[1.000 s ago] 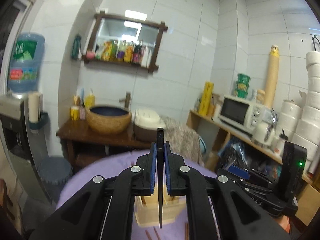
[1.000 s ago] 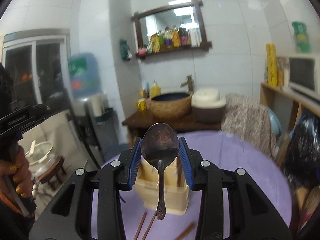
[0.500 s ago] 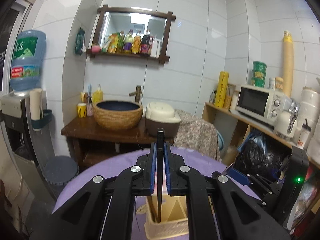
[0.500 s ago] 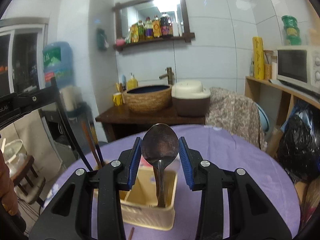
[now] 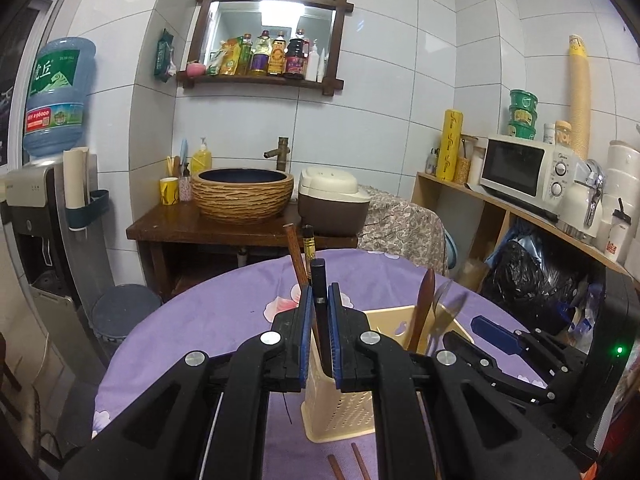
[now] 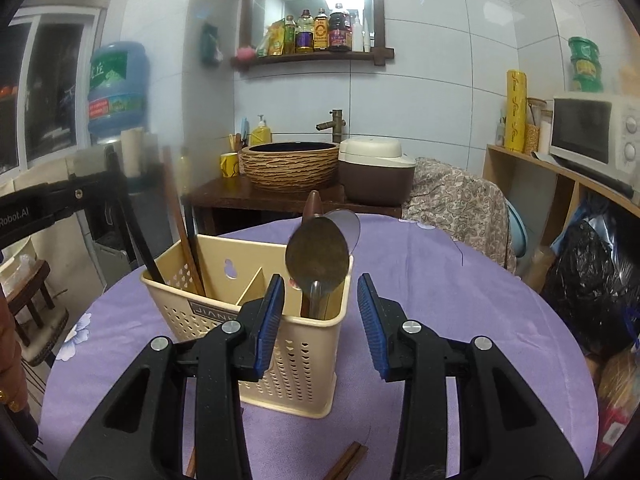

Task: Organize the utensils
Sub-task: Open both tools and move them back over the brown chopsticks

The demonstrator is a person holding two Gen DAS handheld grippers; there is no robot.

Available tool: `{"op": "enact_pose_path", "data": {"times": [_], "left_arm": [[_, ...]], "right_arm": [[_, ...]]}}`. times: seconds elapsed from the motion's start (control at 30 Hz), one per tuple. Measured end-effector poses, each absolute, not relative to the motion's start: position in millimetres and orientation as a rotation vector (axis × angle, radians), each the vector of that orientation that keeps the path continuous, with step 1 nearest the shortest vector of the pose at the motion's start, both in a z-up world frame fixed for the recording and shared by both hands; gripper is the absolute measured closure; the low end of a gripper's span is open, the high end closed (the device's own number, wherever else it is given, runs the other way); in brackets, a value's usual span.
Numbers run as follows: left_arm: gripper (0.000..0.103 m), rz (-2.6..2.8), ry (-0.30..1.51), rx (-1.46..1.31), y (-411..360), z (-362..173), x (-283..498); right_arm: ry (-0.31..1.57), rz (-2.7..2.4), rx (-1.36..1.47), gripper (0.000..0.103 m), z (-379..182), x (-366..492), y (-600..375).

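White-tiled walls, a basket-weave basin (image 5: 242, 195) on a dark wooden stand and a microwave (image 5: 520, 167) on a shelf frame the round tabletop (image 5: 224, 312) under its purple flowered cloth. From the left wrist view, the left gripper (image 5: 319, 334) has its jaws pressed tight on a black chopstick (image 5: 319, 286), which stands upright with its lower end down inside the near compartment of the cream utensil holder (image 5: 344, 412). Two more chopsticks (image 5: 298, 254) already lean in that same side. Over on the right of this view, the right gripper (image 5: 472, 330) sits by the holder's other compartment. Two brown sticks (image 5: 348, 462) lie loose on the cloth in front. Switching to the right wrist view: the right gripper (image 6: 320, 320) is opening, its blue pads spread clear on either side, touching nothing. The metal spoon (image 6: 318, 256) stands bowl-up in the holder's (image 6: 308, 356) right compartment, beside a wooden handle (image 6: 312, 204). At far left the left gripper's black body (image 6: 48, 200) reaches in.
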State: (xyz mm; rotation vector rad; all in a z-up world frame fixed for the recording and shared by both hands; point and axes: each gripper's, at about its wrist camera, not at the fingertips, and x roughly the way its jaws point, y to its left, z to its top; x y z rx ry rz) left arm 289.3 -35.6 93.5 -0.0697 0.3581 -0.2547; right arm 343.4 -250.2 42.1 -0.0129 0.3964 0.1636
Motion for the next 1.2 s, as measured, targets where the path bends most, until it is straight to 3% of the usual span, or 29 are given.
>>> {"op": "enact_pose_path", "data": {"times": [0.07, 0.1, 0.13, 0.2, 0.23, 0.33, 0.5, 0.63, 0.8, 1.2], "left_arm": [[0.091, -0.255, 0.359, -0.073, -33.8, 93.6, 286.0], [0.083, -0.254, 0.36, -0.075, -32.0, 93.8, 283.2], [0.065, -0.251, 0.357, -0.076, -31.0, 93.3, 279.8], [0.045, -0.24, 0.342, -0.081, -26.6, 92.1, 268.5], [0.039, -0.232, 0.337, -0.085, -23.2, 90.0, 260.3], [0.024, -0.252, 0.395, -0.1, -17.6, 76.7, 243.9], [0.018, -0.265, 0.571, -0.111, -10.2, 35.9, 222.7], [0.011, -0.236, 0.647, -0.126, -4.0, 4.5, 208.2], [0.011, -0.222, 0.741, -0.099, -6.6, -29.0, 201.0], [0.011, -0.182, 0.756, -0.116, 2.6, -39.0, 188.6]], "right_arm": [[0.39, 0.164, -0.003, 0.041, 44.0, 339.9, -252.4], [0.375, 0.161, 0.001, 0.037, 45.5, 334.2, -254.1], [0.368, 0.159, 0.002, 0.036, 47.4, 329.7, -254.7], [0.365, 0.154, 0.012, 0.03, 49.4, 319.2, -257.6], [0.371, 0.152, 0.024, 0.022, 49.7, 313.9, -259.9], [0.419, 0.174, 0.036, 0.018, 46.3, 295.6, -263.6], [0.538, 0.143, 0.004, 0.009, 22.9, 261.9, -270.0], [0.648, 0.115, 0.031, 0.008, -3.6, 244.1, -280.8], [0.78, 0.025, 0.003, 0.008, -37.7, 231.5, -288.8], [0.931, 0.086, -0.096, 0.006, -77.5, 223.2, -237.2]]}}
